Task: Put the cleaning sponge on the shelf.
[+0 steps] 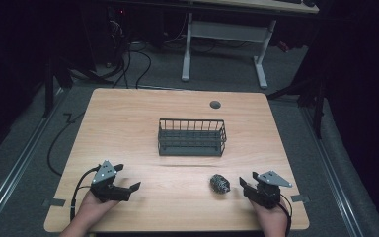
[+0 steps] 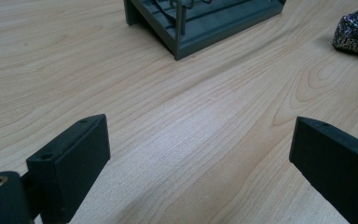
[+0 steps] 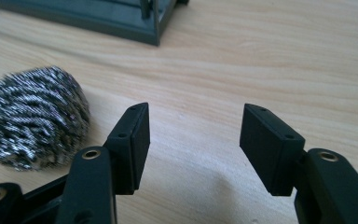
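A dark grey wire basket [image 1: 191,137] stands in the middle of the wooden table [image 1: 123,123] with nothing visible in it. Near the front right lies a ball of steel wool [image 1: 219,183]. My right gripper [image 1: 248,177] rests just right of the ball, open and holding nothing. In the right gripper view its jaws [image 3: 196,112] stand apart over bare wood, with the steel wool [image 3: 32,121] to their left and the basket's base [image 3: 98,18] beyond. My left gripper [image 1: 128,176] sits at the front left, wide open [image 2: 200,122]. Farther off it faces the basket corner [image 2: 200,23] and the steel wool [image 2: 356,30].
A round cable hole [image 1: 215,104] sits near the table's far edge. Beyond the table stands a white desk frame [image 1: 222,44], with cables [image 1: 128,64] on the floor. The person's hands come in at the table's front edge.
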Available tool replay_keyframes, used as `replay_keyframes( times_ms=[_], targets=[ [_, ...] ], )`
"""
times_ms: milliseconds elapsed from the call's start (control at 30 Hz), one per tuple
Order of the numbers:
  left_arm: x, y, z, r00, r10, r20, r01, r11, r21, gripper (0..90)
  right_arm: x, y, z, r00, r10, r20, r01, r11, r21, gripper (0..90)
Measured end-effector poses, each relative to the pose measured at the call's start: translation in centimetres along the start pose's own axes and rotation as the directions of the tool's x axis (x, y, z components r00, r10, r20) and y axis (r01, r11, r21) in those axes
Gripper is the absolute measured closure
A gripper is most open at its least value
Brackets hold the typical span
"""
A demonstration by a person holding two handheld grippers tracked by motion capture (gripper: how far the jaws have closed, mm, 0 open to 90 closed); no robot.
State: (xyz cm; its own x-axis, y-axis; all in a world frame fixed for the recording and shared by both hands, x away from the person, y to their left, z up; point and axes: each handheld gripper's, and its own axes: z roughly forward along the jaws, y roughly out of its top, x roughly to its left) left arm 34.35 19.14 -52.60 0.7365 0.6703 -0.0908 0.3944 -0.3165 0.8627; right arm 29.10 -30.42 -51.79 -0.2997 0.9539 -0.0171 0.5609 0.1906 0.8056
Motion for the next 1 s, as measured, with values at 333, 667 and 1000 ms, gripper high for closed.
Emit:
replay_keyframes(
  times_ms=[333,667,1000],
  targets=[
    [-0.1,0.0,-0.1,1.0,0.002,0.008,-0.002,1.0,0.001,5.7,-0.1,0.1,0.1,0.9993,0.038,0.001,-0.038,0.999,0.001,35.7],
    [-0.1,0.0,0.0,1.0,0.004,0.003,-0.004,1.0,0.003,5.7,-0.1,0.7,0.2,0.9984,0.044,-0.034,-0.043,0.998,0.035,37.5],
    [-0.2,-0.1,-0.1,0.9998,0.003,0.019,-0.003,1.0,-0.001,5.7,0.0,1.8,0.7,0.9995,0.031,-0.007,-0.03,0.997,0.064,41.1]
  ],
)
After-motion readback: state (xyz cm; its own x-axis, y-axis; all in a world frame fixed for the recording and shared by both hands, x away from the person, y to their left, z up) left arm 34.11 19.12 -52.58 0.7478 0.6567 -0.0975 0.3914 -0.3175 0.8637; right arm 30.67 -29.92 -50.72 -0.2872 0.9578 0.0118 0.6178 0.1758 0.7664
